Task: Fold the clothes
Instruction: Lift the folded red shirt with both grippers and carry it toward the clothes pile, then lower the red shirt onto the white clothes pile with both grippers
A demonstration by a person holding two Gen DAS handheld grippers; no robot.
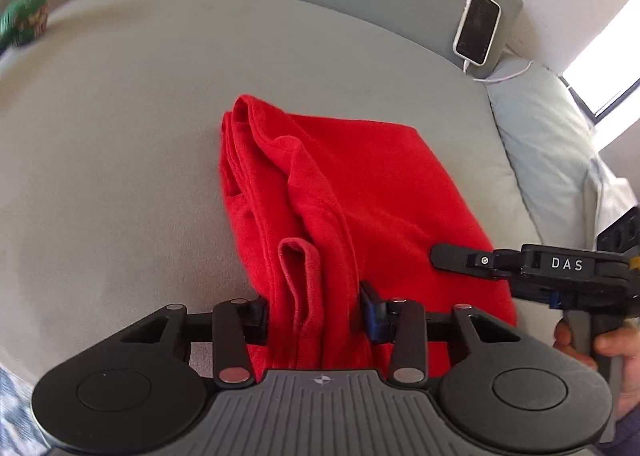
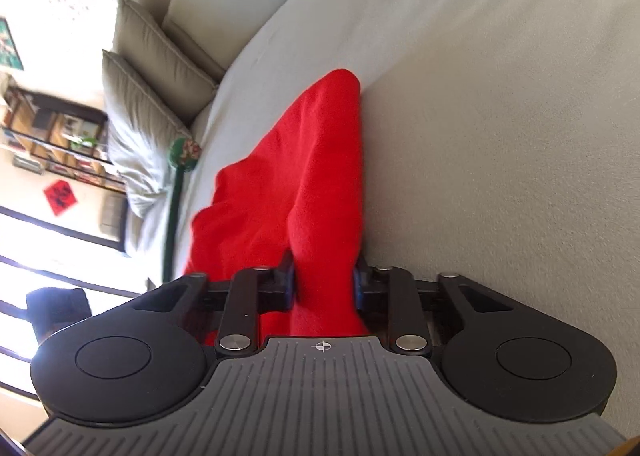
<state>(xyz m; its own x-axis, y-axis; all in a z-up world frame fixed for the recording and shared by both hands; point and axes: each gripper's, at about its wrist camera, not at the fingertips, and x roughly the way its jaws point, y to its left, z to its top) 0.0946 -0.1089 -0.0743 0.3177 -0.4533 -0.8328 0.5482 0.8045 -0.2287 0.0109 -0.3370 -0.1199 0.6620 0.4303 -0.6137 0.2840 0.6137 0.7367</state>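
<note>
Both claws had bitten down on the red garment (image 1: 360, 184): the left gripper (image 1: 316, 316) pinched a bunched fold, the right gripper (image 2: 324, 288) a thick ridge, the rest lying half-folded on the grey bed (image 1: 120, 136). With such bulky bites, I judged a layer might slip loose on lifting. The right tool read "DAS"

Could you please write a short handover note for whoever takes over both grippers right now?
Left gripper: shut on a bunched near edge of the red fleece garment.
Right gripper: shut on another fold of the same garment.
Garment lies partly folded on the pale grey bed sheet; a white-cased phone leans at the headboard.
Done: both grips taken.
Left: carry the held edge over, flatten, finish folding.
</note>
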